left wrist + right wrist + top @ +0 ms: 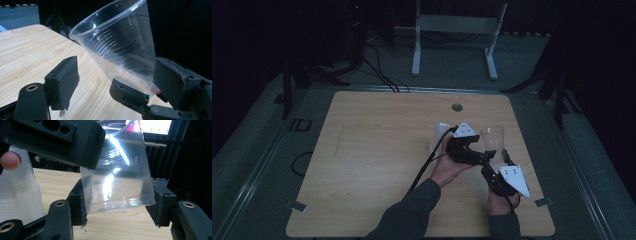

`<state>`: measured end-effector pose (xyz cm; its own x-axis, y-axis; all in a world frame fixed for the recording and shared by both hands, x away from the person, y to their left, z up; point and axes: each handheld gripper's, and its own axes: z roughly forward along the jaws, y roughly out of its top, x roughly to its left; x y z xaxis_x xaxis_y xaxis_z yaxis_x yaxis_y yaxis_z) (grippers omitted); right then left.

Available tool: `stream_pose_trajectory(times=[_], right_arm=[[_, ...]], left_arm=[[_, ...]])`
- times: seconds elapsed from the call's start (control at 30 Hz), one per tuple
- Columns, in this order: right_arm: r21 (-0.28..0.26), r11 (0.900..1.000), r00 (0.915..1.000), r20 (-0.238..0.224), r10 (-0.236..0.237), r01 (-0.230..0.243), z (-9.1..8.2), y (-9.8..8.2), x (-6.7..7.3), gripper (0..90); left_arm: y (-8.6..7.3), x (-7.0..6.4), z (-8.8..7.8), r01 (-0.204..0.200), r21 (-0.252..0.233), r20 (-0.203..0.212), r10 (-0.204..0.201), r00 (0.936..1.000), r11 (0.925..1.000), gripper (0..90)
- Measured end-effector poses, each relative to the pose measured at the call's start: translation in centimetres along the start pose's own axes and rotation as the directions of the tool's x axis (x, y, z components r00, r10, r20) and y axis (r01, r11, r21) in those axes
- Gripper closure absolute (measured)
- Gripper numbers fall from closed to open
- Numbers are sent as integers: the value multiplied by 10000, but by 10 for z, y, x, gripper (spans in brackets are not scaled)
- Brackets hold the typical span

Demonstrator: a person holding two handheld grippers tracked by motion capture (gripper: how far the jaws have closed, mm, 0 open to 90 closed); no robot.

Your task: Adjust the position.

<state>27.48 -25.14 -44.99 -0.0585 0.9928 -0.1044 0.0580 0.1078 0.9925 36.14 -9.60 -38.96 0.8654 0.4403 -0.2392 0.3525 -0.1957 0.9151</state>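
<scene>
A: Where's the clear plastic cup (492, 141)?

B: Held up off the wooden surface (377, 150), near its right side in the high view. The right gripper (120, 205) has it: in the right gripper view the two black fingers (160, 205) press on either side of the cup's base, closed on it, and the cup stands mouth up, tilted a little.

A: And the left gripper (117, 80)?

B: Right beside that cup. In the left gripper view its fingers (63, 81) stand apart, and they aren't pressing on the cup. The cup leans across between them with its rim toward the upper left; its lower part sits near the right-hand finger, and the right gripper's black finger grips it just below.

A: Anything else on the surface?

B: A stack of clear cups (438, 136), just left of the left gripper in the high view. In the right gripper view it shows at the left edge, with a fingertip (10, 160) of the person's hand in front of it. Whether the stack touches the gripper I can't tell
</scene>
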Motion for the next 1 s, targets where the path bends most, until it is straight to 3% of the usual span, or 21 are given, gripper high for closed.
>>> stream_pose_trajectory(times=[0.37, 0.67, 1.0], right_arm=[[-204, 9998, 10000, -61, 61, -63, -4, 0, 1, 420], [-239, 9997, 9997, -223, 78, -83, -5, 0, 3, 418], [-185, 9997, 9992, -373, 137, -143, -5, -1, 2, 412]], left_arm=[[5, -5, 5, 32, -124, 248, -29, 9997, 9999, 196], [8, -4, 7, 281, -319, 349, -270, 9990, 9991, 187], [9, -5, 7, 360, -618, 245, -346, 9991, 9974, 211]])
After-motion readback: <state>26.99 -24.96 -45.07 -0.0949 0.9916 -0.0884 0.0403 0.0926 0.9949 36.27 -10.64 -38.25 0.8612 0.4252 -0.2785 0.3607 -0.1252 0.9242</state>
